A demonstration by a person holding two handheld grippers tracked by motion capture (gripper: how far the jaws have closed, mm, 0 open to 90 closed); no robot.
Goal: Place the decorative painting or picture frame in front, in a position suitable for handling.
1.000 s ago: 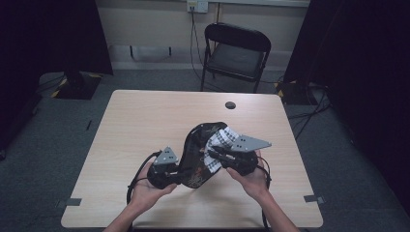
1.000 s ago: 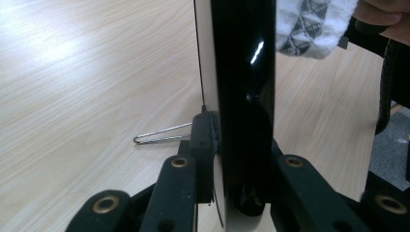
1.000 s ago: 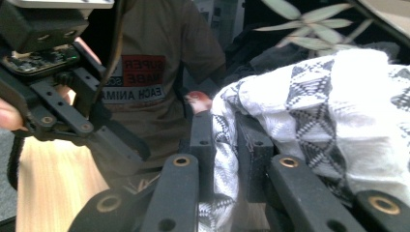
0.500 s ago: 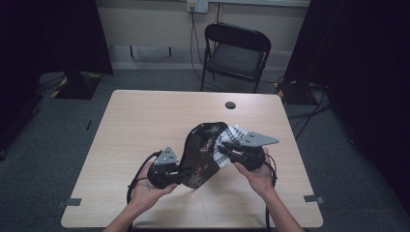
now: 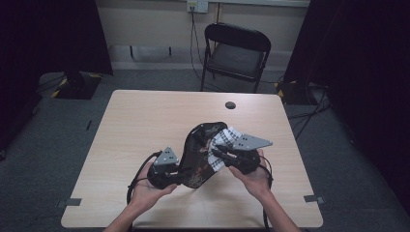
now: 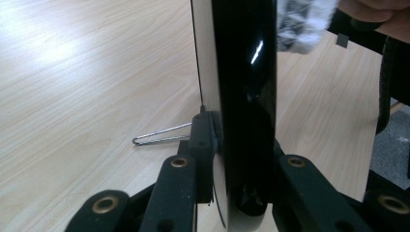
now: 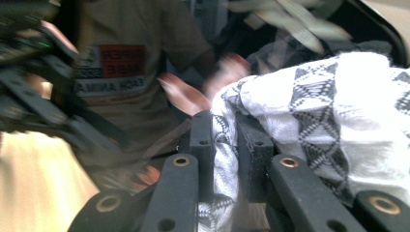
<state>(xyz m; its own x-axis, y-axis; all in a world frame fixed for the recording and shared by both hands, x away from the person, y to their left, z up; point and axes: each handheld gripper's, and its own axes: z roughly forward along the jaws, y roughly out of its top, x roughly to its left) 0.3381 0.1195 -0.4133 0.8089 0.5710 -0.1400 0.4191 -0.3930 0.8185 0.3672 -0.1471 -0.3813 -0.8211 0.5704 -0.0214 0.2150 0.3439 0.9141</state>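
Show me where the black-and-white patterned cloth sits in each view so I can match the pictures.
High view: patterned cloth right of centre, pressed against the glossy black board, held by the right tool.
Left gripper view: top edge, right of the upright board.
Right gripper view: right half, a fold pinched between the jaws.
Shared landmark: the black board, which the left tool clamps.

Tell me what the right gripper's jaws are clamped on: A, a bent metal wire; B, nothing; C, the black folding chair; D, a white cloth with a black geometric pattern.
D: in the right gripper view the right gripper has its jaws pinched on a fold of the white cloth with a black geometric pattern.
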